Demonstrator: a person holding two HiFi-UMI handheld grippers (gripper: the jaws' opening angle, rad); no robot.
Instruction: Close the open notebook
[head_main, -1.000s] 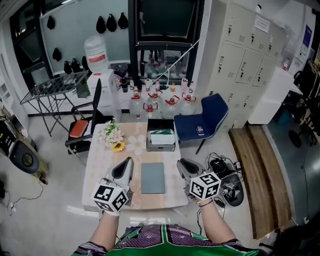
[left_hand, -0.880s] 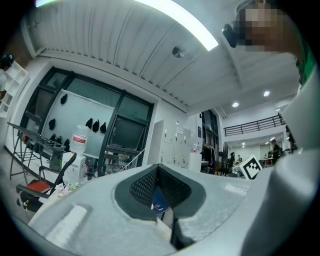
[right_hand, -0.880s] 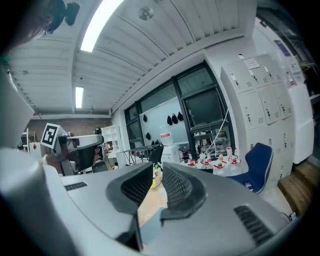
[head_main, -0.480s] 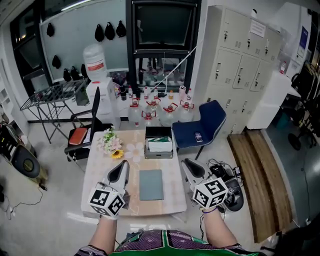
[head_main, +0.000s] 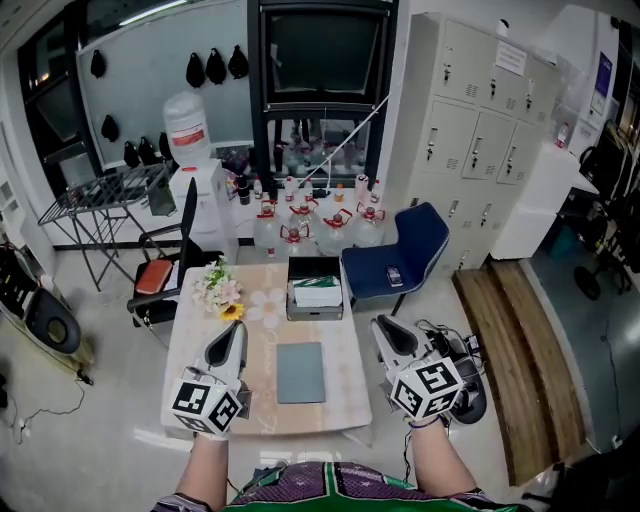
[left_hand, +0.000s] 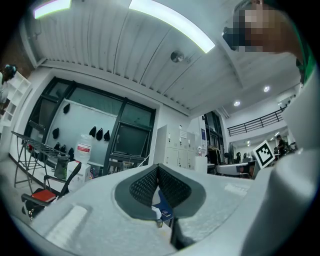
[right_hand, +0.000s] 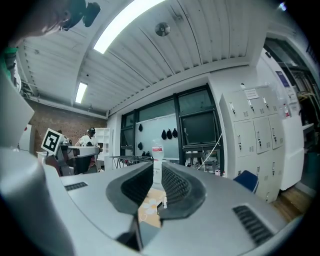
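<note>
Notebook (head_main: 301, 372) is shut and lies flat with its grey-green cover up, mid-table, towards the near edge. The table (head_main: 262, 415) is a light wood-look top with a flower print. On it, a bunch of flowers (head_main: 221, 288) sits at the far left, and an open black box (head_main: 316, 292) with a white-green pack inside sits behind the notebook. Left gripper (head_main: 235, 328) hangs over the table's left side, tips together, holding nothing. Right gripper (head_main: 381, 326) is off the right edge, clear of the notebook, its jaws closing on a thin gap with nothing in it. Around the table: blue chair (head_main: 400, 252) just right of it, black chair with orange seat (head_main: 160, 272) to the left, water dispenser (head_main: 192, 160) and a cluster of water jugs (head_main: 318, 228) behind, grey lockers (head_main: 482, 115) on the right wall.
</note>
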